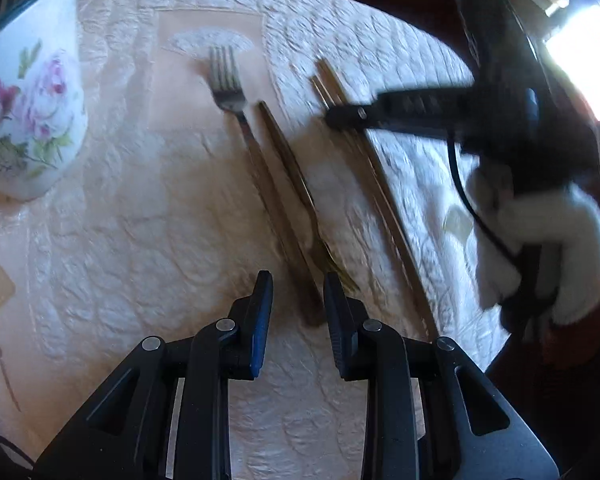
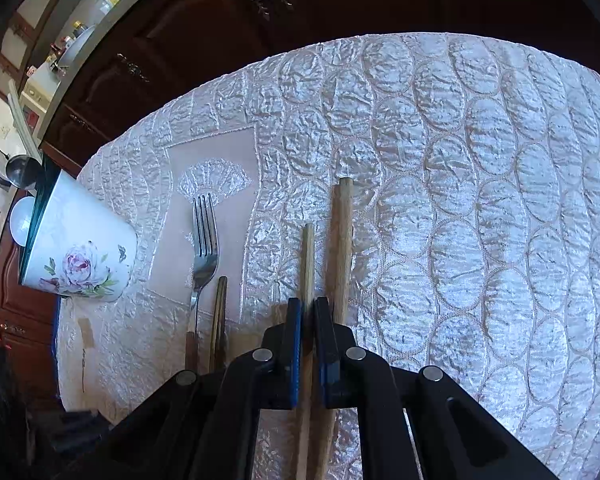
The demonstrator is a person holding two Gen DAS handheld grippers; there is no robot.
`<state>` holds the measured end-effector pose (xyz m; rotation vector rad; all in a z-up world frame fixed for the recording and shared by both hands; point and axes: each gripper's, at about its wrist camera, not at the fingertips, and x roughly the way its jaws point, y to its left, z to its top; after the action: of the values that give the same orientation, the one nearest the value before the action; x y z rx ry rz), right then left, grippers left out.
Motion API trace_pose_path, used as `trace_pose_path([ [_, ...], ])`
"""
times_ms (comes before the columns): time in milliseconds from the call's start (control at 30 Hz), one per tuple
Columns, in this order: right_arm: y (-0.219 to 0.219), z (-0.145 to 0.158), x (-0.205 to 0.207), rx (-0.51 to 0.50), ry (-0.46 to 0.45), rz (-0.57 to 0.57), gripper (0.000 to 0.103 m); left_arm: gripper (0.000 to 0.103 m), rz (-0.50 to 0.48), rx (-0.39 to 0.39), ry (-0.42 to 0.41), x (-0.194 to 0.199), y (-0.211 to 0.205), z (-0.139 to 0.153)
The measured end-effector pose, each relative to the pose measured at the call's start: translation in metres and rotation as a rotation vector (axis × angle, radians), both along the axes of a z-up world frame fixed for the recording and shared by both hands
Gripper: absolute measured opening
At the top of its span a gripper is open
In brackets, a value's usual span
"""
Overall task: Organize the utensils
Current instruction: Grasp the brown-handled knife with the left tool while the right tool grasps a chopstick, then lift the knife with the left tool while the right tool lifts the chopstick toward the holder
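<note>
Early stage, by the look of it: fork (image 1: 236, 120), a second gold utensil (image 1: 288, 176) beside it and chopsticks (image 2: 342, 248) are all laid out on the quilted worktop (image 2: 480, 200); nothing is seen placed in the floral cup (image 2: 80, 256) at far left.

Right gripper (image 2: 308, 312): jaws nearly closed, clamped on one thin chopstick (image 2: 307, 256).

Left gripper (image 1: 298, 292): jaws half open, straddling the utensil handles low over the cloth; contact not confirmed, view blurred.
</note>
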<state>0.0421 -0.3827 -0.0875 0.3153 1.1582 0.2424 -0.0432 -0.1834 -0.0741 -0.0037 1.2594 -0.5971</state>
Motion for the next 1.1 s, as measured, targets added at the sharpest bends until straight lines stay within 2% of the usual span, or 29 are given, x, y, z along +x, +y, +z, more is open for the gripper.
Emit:
trace_pose_path([
  [133, 0.0, 0.0, 0.0, 0.001, 0.0, -0.002, 0.005, 0.024, -0.014, 0.044, -0.052, -0.011, -0.007, -0.003],
  [200, -0.001, 0.0, 0.0, -0.001, -0.002, -0.001, 0.005, 0.014, -0.034, 0.053, -0.061, -0.013, -0.007, -0.003],
  [233, -0.001, 0.0, 0.0, -0.003, -0.003, 0.0, 0.005, 0.013, -0.04, 0.054, -0.058, -0.013, -0.003, -0.003],
  [400, 0.001, 0.002, -0.008, 0.002, -0.01, 0.007, 0.005, 0.009, -0.014, 0.061, -0.048, -0.012, 0.045, 0.005],
  [533, 0.002, 0.003, -0.016, 0.039, -0.007, 0.019, 0.005, 0.011, 0.091, 0.04, 0.023, -0.004, 0.109, 0.0],
  [700, 0.008, 0.0, -0.019, 0.023, 0.008, 0.035, 0.005, 0.011, 0.22, -0.006, 0.065, 0.001, 0.162, -0.005],
  [867, 0.01, -0.001, -0.015, -0.002, 0.011, 0.018, 0.005, 0.011, 0.203, -0.014, 0.054, -0.002, 0.162, 0.0],
  [933, 0.01, -0.002, -0.012, 0.0, 0.024, 0.012, 0.005, 0.011, 0.195, 0.006, 0.044, -0.005, 0.164, 0.0],
  [1100, 0.02, -0.003, -0.009, -0.028, 0.003, 0.012, 0.006, 0.013, 0.244, 0.049, 0.024, -0.004, 0.155, -0.012],
])
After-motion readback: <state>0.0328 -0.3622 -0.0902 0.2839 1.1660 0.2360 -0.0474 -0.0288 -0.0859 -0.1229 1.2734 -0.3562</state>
